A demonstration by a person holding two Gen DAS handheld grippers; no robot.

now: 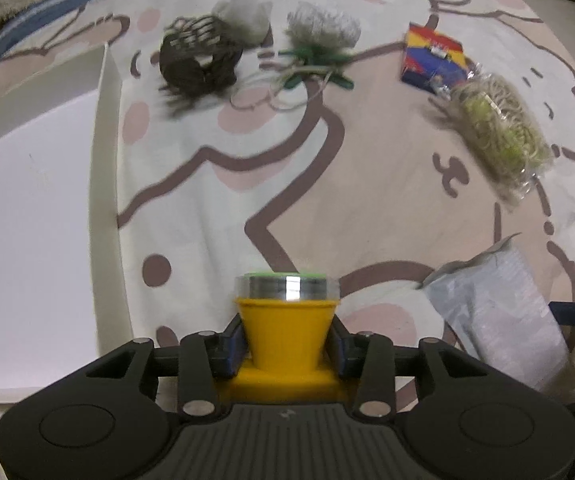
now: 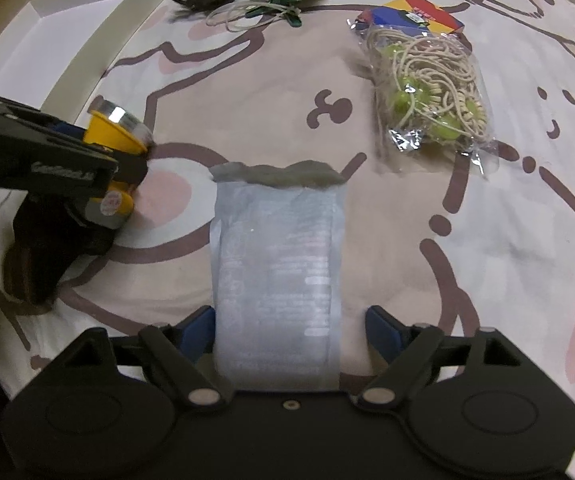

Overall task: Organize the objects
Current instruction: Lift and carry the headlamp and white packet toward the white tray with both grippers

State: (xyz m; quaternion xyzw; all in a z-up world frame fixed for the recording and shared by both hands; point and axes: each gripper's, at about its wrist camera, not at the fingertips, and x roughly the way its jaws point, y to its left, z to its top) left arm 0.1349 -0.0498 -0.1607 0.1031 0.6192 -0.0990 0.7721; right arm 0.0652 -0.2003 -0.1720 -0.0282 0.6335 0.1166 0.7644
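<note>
My left gripper (image 1: 287,350) is shut on a yellow flashlight (image 1: 286,332) with a silver rim, held over the patterned cloth beside the white box (image 1: 105,184). It also shows in the right wrist view (image 2: 115,128). My right gripper (image 2: 287,332) holds a pale blue flat packet (image 2: 277,276); the left pad touches it, the right pad stands a little apart. The packet shows at the right edge of the left wrist view (image 1: 499,312).
On the cloth lie a dark wire cage ball (image 1: 197,56), a white fluffy ball (image 1: 245,12), a grey tuft with green clips (image 1: 319,48), a colourful card pack (image 1: 433,58) and a clear bag of beige cords (image 2: 427,88).
</note>
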